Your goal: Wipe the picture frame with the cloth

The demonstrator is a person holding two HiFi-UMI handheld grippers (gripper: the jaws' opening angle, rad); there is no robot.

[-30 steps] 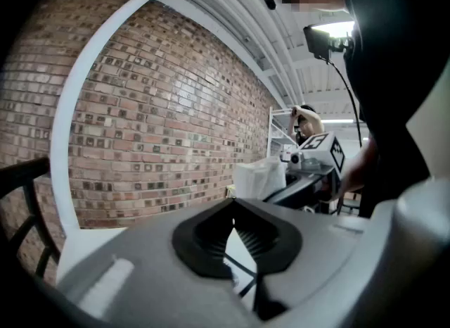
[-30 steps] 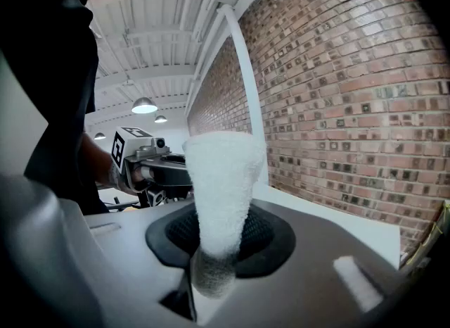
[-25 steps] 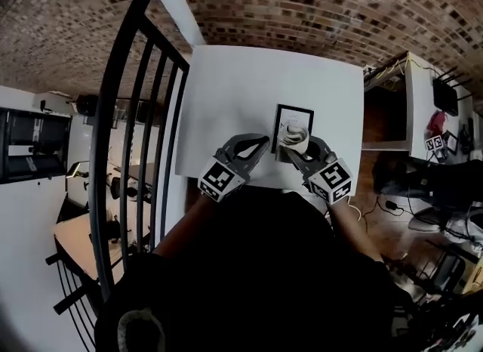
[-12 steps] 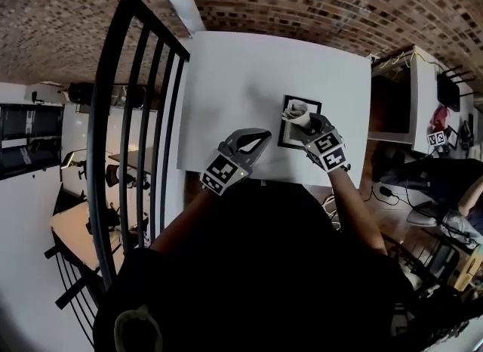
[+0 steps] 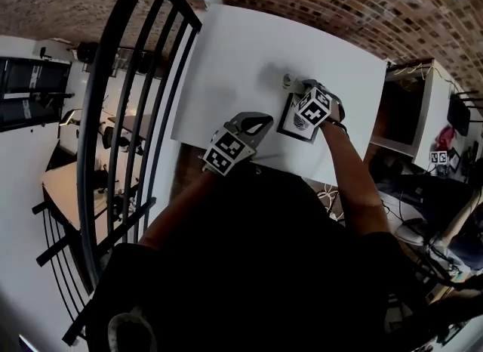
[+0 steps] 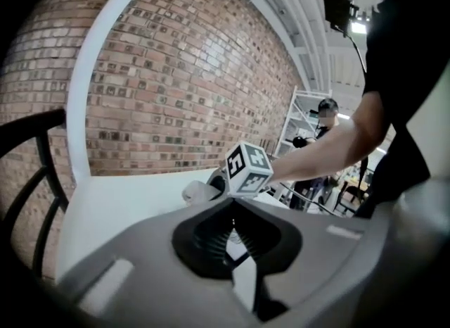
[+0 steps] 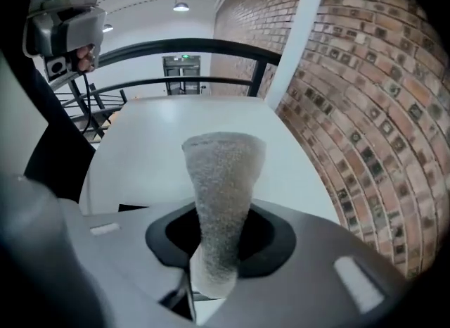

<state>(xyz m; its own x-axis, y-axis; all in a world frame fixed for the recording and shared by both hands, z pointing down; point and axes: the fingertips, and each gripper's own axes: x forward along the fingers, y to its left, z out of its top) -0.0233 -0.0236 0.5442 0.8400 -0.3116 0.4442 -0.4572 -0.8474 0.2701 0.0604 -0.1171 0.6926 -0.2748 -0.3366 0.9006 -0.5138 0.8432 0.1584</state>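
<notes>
A black picture frame [image 5: 296, 125] lies flat on the white table [image 5: 249, 48], near its front edge. My right gripper [image 5: 298, 88] reaches over the frame's far end, shut on a rolled grey cloth [image 5: 288, 81]. The cloth pokes past the frame's far left corner. In the right gripper view the cloth [image 7: 221, 179] stands out of the shut right gripper [image 7: 216, 246] as a thick roll. My left gripper [image 5: 260, 121] hovers at the table's front edge, left of the frame and holding nothing. Its jaws meet in the left gripper view [image 6: 233, 222], where the cloth [image 6: 198, 191] shows ahead.
A black metal railing [image 5: 128, 116] runs along the table's left side. A brick wall [image 5: 362, 3] curves behind the table. A desk with cables [image 5: 411, 105] stands to the right. Bare white tabletop lies beyond and left of the frame.
My right gripper has carried the cloth along the frame, from its near part to its far left corner. The left gripper has stayed by the front edge. The head view has tilted.
</notes>
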